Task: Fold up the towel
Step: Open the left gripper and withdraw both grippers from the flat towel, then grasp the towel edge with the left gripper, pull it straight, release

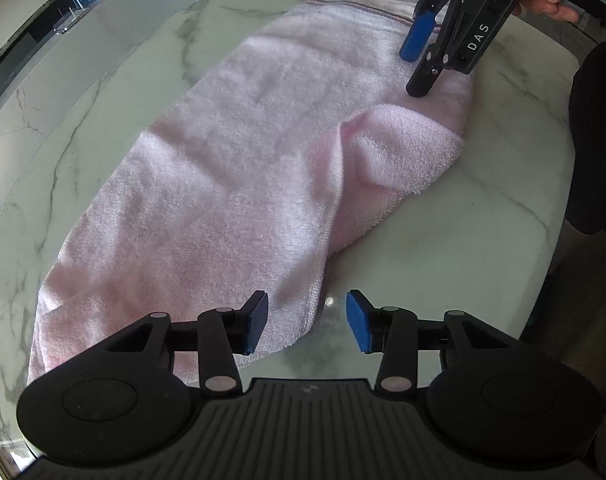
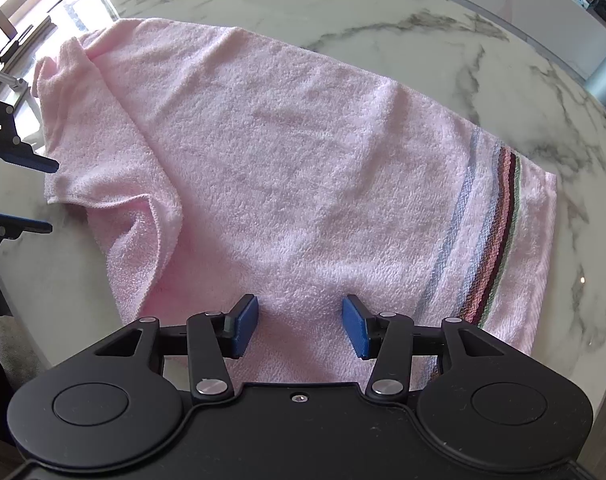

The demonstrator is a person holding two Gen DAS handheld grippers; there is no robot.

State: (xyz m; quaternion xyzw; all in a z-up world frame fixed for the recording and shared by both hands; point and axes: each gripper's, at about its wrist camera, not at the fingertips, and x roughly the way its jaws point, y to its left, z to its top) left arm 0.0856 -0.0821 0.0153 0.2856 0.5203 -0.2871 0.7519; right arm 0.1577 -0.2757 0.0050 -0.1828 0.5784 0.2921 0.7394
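A pink towel (image 1: 231, 176) lies spread on the marble table (image 1: 443, 264), with a rumpled fold along its near edge (image 1: 399, 148). Its striped end is far in the left wrist view and shows at the right in the right wrist view (image 2: 491, 216). My left gripper (image 1: 307, 320) is open and empty, straddling the towel's near corner just above the table. My right gripper (image 2: 301, 322) is open and empty, low over the towel's near edge beside the stripes. It also shows in the left wrist view (image 1: 413, 70), above the towel's far end. The left gripper's fingertips (image 2: 27, 192) show at the towel's corner.
The round marble table's edge (image 2: 543, 46) curves behind the towel. A clear acrylic stand (image 1: 73, 4) sits beyond the table at the far left. The person's dark clothing (image 1: 599, 140) is at the table's right side.
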